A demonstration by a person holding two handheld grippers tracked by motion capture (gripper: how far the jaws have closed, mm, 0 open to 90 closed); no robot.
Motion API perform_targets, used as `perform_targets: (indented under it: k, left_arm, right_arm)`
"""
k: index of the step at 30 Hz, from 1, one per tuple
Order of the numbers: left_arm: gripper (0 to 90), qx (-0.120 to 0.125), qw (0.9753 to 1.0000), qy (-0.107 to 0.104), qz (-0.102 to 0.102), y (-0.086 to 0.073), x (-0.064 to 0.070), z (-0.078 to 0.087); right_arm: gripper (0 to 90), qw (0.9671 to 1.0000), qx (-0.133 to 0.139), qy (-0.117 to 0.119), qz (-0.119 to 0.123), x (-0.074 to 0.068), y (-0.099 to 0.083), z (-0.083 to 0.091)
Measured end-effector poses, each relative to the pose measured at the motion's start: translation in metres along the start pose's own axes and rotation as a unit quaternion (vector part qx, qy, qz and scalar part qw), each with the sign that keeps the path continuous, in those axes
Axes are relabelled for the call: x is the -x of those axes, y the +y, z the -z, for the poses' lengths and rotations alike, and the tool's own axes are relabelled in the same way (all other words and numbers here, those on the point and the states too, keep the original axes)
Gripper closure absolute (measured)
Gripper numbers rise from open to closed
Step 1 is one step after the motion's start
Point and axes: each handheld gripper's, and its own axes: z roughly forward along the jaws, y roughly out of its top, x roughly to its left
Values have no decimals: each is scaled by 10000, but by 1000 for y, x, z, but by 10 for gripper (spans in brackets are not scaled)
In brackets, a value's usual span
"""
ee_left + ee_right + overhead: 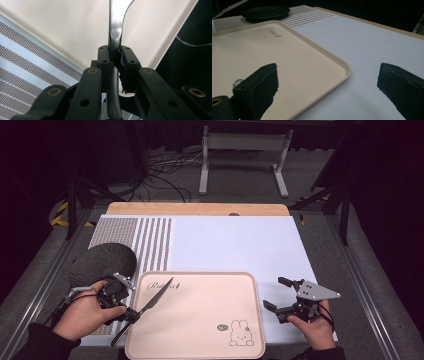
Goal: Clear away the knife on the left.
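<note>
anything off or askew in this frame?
Nothing stands out. The left gripper is shut on the knife, blade slanting over the tray. The right gripper is open beside the tray.

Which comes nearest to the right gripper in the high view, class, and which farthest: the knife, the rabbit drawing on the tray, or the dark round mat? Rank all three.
Measured from the right gripper:
1. Rabbit drawing, at the tray's near right corner, nearest.
2. Knife, over the tray's left edge, clamped in the left gripper.
3. Dark round mat, beyond the tray's left side, farthest.
</note>
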Motion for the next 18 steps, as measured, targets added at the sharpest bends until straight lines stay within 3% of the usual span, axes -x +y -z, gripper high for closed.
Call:
perform_targets:
  k: [18]
  left_arm:
    - [801, -39, 9997, -247, -35, 18, 9, -28]
  right_arm:
    - [43, 10000, -5, 17, 6, 0, -1, 0]
